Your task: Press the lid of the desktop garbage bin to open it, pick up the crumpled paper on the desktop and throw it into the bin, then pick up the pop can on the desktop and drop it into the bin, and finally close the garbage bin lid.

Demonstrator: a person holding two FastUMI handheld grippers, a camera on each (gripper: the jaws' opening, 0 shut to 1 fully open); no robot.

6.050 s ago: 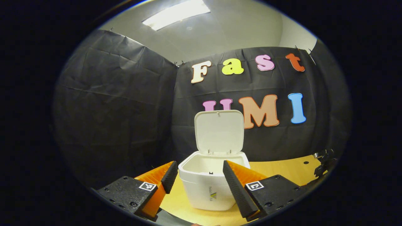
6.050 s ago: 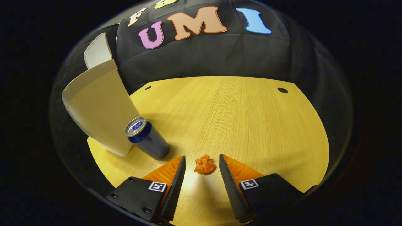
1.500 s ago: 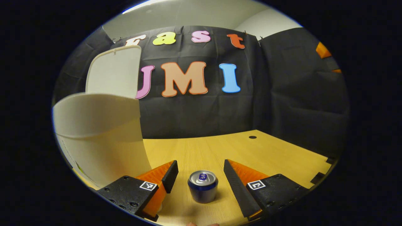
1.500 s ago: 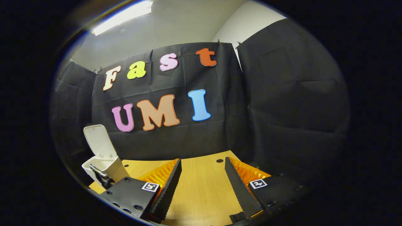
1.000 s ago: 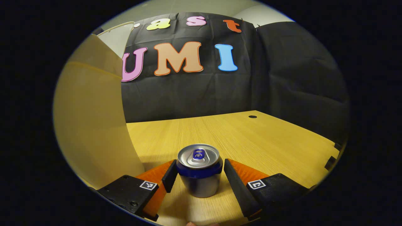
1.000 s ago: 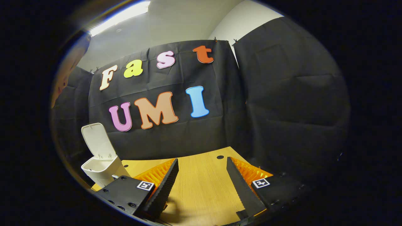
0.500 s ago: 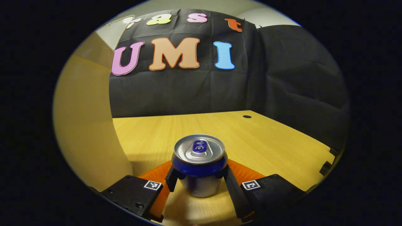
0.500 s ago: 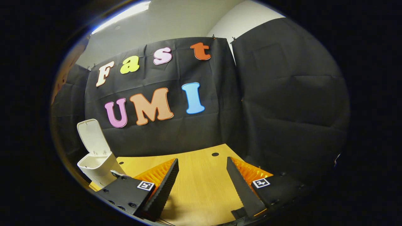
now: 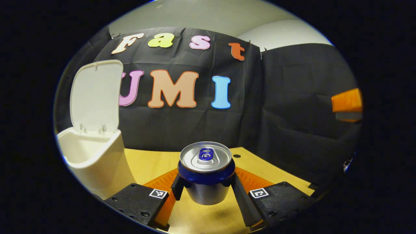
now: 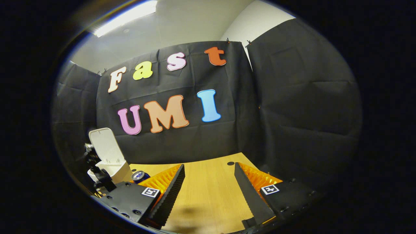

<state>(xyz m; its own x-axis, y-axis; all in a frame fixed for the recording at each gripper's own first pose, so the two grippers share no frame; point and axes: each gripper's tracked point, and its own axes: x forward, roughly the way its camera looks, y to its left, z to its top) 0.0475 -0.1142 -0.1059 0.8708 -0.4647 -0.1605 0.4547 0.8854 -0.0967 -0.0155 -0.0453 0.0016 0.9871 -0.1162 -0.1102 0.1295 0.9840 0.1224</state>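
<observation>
Left gripper (image 9: 206,190) clamps the pop can (image 9: 206,172); right gripper (image 10: 208,182) gapes, holding nothing

Pop can (image 9: 206,172): base hidden between left gripper (image 9: 206,191) fingers; table contact indeterminable. Bin (image 10: 110,169): largely obscured in right gripper view; interior contents unseen. Orange-and-black object (image 9: 347,104) cut off at edge, unidentifiable.

In the left gripper view, the pop can (image 9: 206,172) sits between the left gripper (image 9: 206,191) fingers; the garbage bin (image 9: 94,161) stands at nine o'clock, its lid (image 9: 95,96) upright behind it.
</observation>
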